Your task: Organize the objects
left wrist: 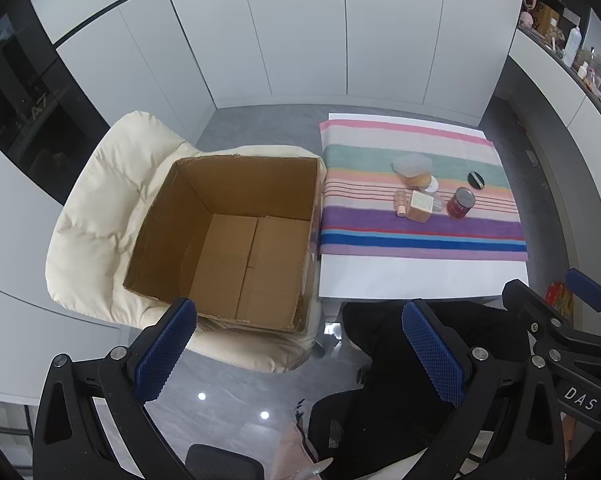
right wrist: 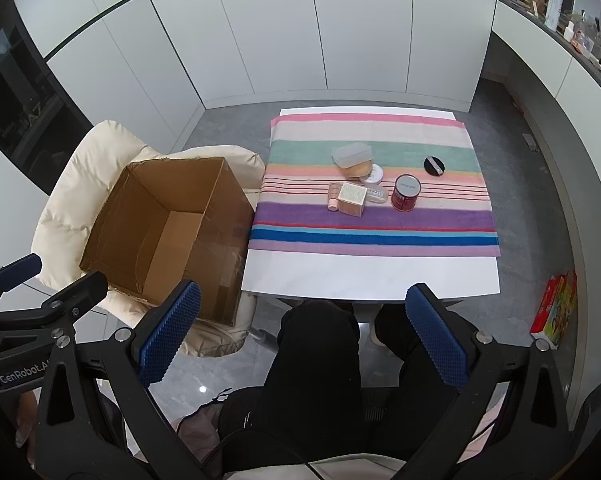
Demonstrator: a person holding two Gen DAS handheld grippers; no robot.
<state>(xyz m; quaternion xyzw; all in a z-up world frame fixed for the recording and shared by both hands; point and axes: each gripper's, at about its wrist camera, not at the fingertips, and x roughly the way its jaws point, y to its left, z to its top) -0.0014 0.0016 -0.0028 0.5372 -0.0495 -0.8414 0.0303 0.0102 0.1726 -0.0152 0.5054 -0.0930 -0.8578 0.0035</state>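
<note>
White table (right wrist: 372,276) holds cosmetics; cardboard box (left wrist: 228,232) empty; grippers wide.

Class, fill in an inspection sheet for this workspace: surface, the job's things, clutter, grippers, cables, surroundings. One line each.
Surface: white table with a striped cloth over most of it.
Job's things: red can, black disc, clear tub, square box, pink tube and a white jar clustered on the cloth; open carton, empty, on a cream chair to the table's left.
Clutter: colourful box on the floor.
Grippers: left gripper and right gripper both open, holding nothing, above the person's lap.
Cables: nothing seen.
Surroundings: white cabinets; crowded shelf at right.
</note>
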